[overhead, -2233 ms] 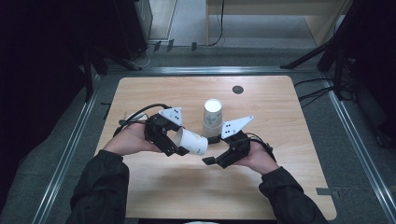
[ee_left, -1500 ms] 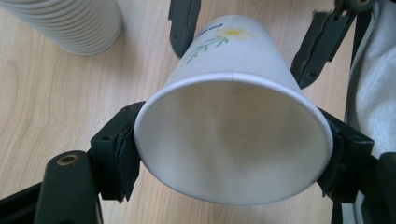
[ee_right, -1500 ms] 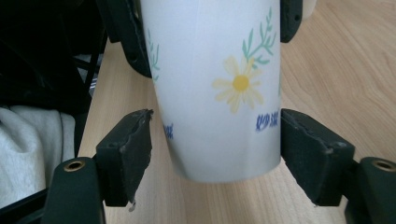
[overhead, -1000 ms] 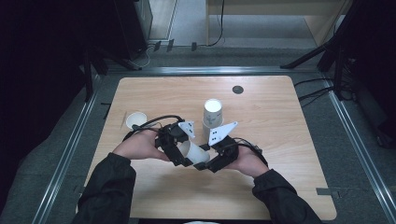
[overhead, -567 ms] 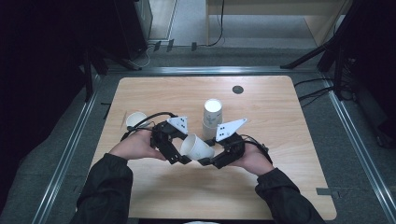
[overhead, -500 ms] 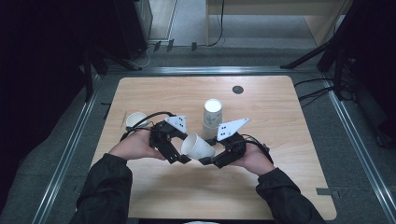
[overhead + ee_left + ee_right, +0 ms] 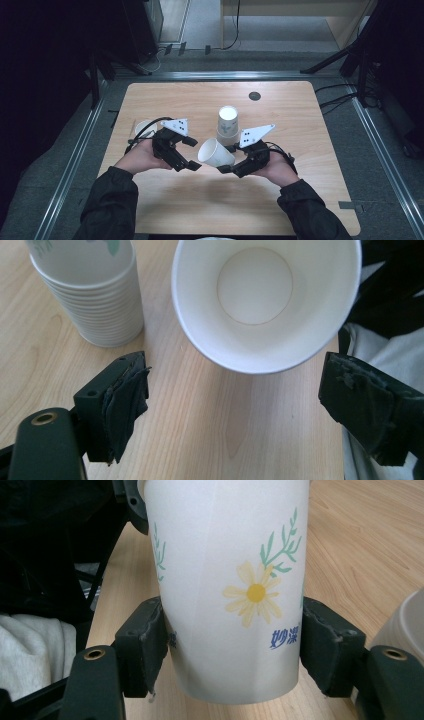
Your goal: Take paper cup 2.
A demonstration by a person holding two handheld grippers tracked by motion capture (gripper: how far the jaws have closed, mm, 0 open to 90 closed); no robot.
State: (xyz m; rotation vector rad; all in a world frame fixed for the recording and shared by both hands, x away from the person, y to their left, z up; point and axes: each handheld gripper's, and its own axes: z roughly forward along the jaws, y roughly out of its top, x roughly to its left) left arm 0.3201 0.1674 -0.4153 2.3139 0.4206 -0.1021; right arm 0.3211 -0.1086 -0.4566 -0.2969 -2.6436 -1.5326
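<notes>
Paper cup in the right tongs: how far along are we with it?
Done: the paper cup is off the stack of cups, and another single cup stands at the table's left. In hand: the right tongs clamp it near its base; the left tongs have just opened, clear of its rim. Left: setting it down.

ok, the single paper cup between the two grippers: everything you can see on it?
The paper cup is white and tapered, apparently thin paper, with a rolled rim. Its side carries a printed yellow daisy, green sprigs and blue characters. The inside is plain white and empty. It lies tipped on its side above the table, mouth toward the left gripper, base toward the right gripper. The right gripper clamps its lower wall on both sides. The left gripper has just been opening and stands clear of the rim.
</notes>
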